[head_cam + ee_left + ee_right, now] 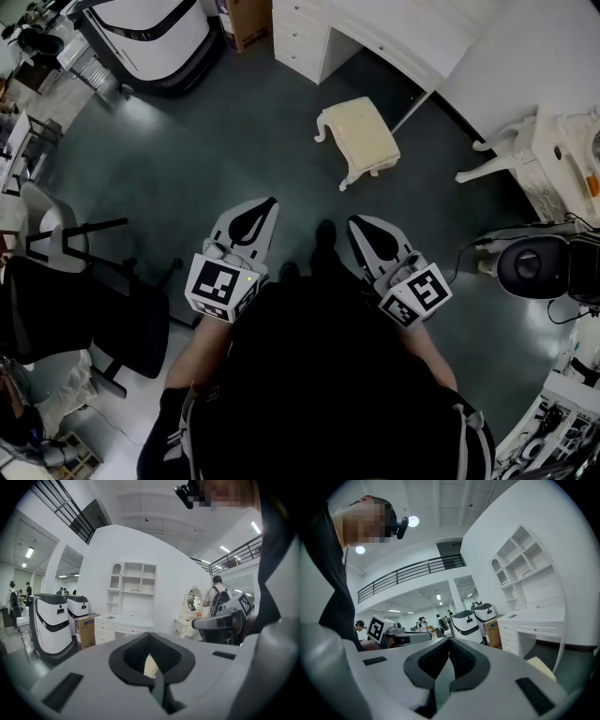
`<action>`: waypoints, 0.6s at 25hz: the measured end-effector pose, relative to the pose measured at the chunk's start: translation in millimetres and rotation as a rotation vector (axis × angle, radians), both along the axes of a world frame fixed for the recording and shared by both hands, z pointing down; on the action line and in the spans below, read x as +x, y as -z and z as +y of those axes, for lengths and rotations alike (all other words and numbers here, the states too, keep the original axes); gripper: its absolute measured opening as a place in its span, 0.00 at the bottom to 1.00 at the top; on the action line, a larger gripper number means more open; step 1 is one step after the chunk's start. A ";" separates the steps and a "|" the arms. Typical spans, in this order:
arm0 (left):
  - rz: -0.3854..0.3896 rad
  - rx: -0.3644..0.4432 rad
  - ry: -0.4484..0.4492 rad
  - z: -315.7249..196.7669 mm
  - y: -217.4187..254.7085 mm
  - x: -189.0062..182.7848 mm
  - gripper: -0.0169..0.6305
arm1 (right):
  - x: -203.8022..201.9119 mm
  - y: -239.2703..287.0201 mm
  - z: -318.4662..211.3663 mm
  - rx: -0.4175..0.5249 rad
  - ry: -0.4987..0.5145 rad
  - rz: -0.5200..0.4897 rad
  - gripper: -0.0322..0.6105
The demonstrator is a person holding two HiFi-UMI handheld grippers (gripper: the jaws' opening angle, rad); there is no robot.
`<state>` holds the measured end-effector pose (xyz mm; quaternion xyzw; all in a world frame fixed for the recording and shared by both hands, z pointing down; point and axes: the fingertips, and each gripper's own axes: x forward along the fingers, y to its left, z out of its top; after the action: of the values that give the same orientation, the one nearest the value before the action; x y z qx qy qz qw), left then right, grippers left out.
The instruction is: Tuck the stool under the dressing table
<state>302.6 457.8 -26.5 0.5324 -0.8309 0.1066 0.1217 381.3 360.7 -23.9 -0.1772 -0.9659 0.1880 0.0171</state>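
Here's the stool (359,134), out in the open, nothing gripped
Cream cushion, curly white legs, standing just outside the white dressing table (394,33); left gripper (271,202) and right gripper (353,222) jaws pressed together

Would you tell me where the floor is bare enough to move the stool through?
Bare floor lies between the stool and the white machine. The gap under the dressing table looks open. It is crowded on the right, by the ornate white table and black device, and on the left, by the black chair.
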 end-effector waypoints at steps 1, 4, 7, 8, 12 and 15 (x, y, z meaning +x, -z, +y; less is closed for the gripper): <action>0.005 0.001 0.003 -7.0 -0.1 -4.5 0.03 | -4.1 -1.1 -6.1 -0.004 0.002 0.003 0.08; 0.004 0.004 0.007 -31.2 1.0 -19.5 0.03 | -20.4 -5.8 -26.5 -0.019 0.011 0.011 0.08; 0.002 -0.003 0.013 -55.1 -1.8 -38.4 0.03 | -41.7 -9.3 -48.3 -0.025 0.028 0.002 0.08; 0.003 -0.005 0.015 -63.2 -2.5 -45.1 0.03 | -49.3 -9.7 -56.8 -0.025 0.033 -0.004 0.08; 0.010 -0.019 0.026 -95.6 -3.8 -72.3 0.03 | -79.2 -9.6 -95.5 -0.028 0.038 -0.026 0.08; 0.011 -0.017 0.040 -119.3 -2.2 -92.2 0.03 | -100.0 -10.8 -121.3 -0.039 0.048 -0.035 0.08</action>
<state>210.4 338.5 -24.3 0.5154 -0.8397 0.1080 0.1329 281.2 239.4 -13.1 -0.2037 -0.9577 0.2032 0.0013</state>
